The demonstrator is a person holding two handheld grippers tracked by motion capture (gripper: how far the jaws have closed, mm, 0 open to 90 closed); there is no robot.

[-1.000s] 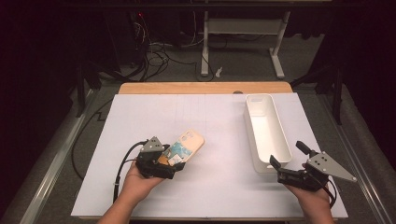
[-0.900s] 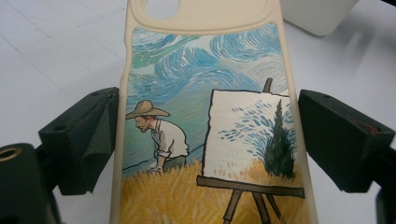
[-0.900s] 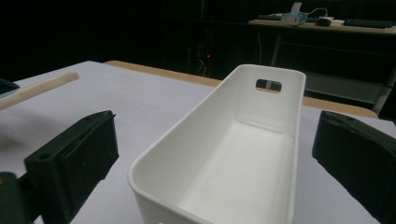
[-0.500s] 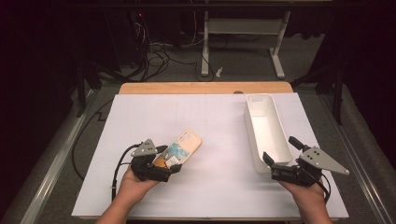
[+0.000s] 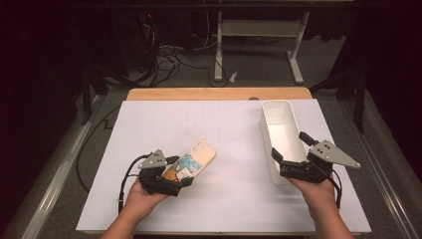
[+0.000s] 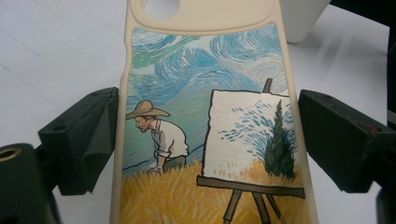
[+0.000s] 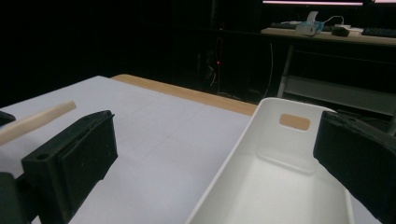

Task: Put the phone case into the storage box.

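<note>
A cream phone case [image 5: 196, 159] printed with a painter in a wheat field sticks out up and to the right from my left gripper [image 5: 179, 171]. In the left gripper view the case [image 6: 210, 116] runs between both jaws, which press on its long edges, so the left gripper [image 6: 208, 140] is shut on it. In the right gripper view the case's far end [image 7: 37, 119] hangs above the table. A long white bin [image 5: 278, 107] stands at the right. My right gripper [image 5: 290, 147] is open at the bin's near end, its jaws spread to either side of the left wall [image 7: 224, 172].
White paper [image 5: 224, 124] covers the table, with a wooden strip [image 5: 219, 93] along the far edge. Beyond it lie a dark floor, cables and a metal desk frame [image 5: 219, 50]. The bin is empty inside.
My right gripper has moved left and forward to the bin's near end. The left gripper has shifted slightly left and toward me with the phone case.
</note>
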